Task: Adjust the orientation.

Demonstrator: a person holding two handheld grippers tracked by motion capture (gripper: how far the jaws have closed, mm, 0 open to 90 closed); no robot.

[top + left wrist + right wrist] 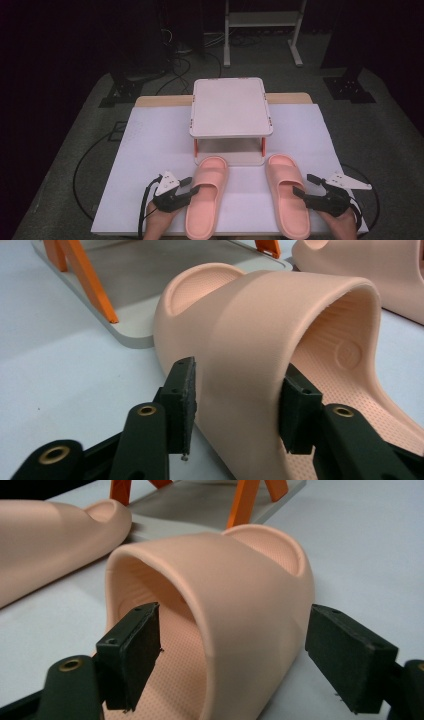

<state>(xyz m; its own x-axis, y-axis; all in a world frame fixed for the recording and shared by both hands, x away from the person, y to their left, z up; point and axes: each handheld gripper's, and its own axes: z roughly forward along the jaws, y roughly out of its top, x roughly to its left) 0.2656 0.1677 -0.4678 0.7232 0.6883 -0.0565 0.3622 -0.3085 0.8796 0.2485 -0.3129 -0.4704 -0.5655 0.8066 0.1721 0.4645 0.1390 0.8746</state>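
Observation:
Two pink slide slippers lie side by side on the white table [150, 150], toes toward a small rack. My left gripper [192, 185] reaches in from the left at the left slipper [207, 195]. In the left gripper view my left gripper [237, 400] straddles the side wall of that slipper's strap [250, 340], one pad outside and one inside, close against it with no squeeze showing. My right gripper [306, 185] comes in from the right at the right slipper [287, 195]. There my right gripper [235, 655] stands open around the strap [240, 580], the outer pad well off it.
A white two-tier rack [230, 107] with orange legs [85, 280] stands just beyond the slippers' toes. Each gripper view also catches the other slipper [360, 265] [50, 535] to one side. Beyond the table lie dark floor, cables and stands.

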